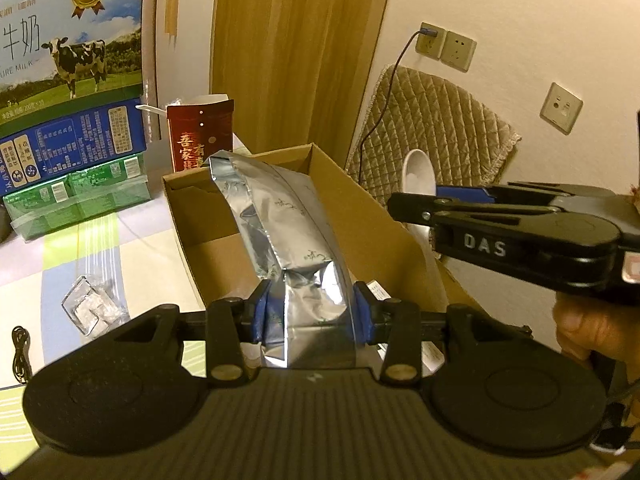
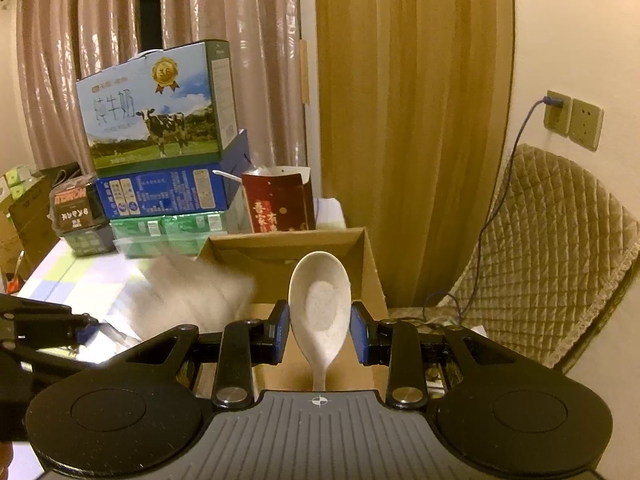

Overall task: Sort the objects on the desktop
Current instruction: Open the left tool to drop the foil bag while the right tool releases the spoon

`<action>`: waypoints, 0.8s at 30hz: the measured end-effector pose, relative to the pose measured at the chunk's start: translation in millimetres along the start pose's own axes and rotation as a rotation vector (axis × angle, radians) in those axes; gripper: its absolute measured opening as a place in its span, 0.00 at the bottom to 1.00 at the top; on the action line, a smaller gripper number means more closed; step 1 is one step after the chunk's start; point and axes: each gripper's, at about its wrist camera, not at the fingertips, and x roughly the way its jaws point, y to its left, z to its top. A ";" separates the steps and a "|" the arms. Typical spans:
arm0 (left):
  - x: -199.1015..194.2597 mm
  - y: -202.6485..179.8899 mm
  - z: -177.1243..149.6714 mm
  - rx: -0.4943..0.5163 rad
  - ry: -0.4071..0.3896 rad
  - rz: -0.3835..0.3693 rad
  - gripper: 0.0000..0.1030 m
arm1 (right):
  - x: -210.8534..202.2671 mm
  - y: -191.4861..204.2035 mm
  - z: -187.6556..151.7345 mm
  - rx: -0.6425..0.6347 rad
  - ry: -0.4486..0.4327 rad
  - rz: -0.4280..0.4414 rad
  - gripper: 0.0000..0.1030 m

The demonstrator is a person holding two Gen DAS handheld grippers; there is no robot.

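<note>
My left gripper (image 1: 310, 312) is shut on the lower end of a crinkled silver foil bag (image 1: 280, 216). The bag arches up and forward over the open cardboard box (image 1: 188, 208). To the right, my right gripper (image 1: 394, 204) reaches in from the side with a white spoon (image 1: 418, 172) in it, above the box's right wall. In the right wrist view, my right gripper (image 2: 320, 328) is shut on the white spoon (image 2: 320, 300), bowl up, over the cardboard box (image 2: 288, 240). The foil bag (image 2: 192, 292) shows blurred at the left, beside the left gripper (image 2: 86, 328).
Stacked milk cartons (image 2: 152, 120) and a red paper bag (image 2: 278, 204) stand behind the box. Small foil packets (image 1: 90, 308) and a black cable (image 1: 20, 352) lie on the checked tabletop. A quilted chair (image 2: 548, 248) and wall sockets (image 1: 444, 46) are at the right.
</note>
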 end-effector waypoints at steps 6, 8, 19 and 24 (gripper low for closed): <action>-2.1 5.9 0.5 -0.019 -0.025 0.006 0.38 | 0.0 -1.5 -4.5 0.012 0.008 0.003 0.29; -4.8 9.0 -0.9 -0.025 -0.027 0.000 0.38 | 0.4 0.7 -5.0 0.014 0.010 0.010 0.29; -17.4 21.6 -12.3 -0.029 -0.030 0.031 0.38 | 2.5 5.3 -1.9 0.052 -0.034 0.059 0.63; -23.1 29.7 -18.8 -0.039 -0.033 0.044 0.43 | -2.8 2.5 -9.1 0.066 -0.013 0.059 0.63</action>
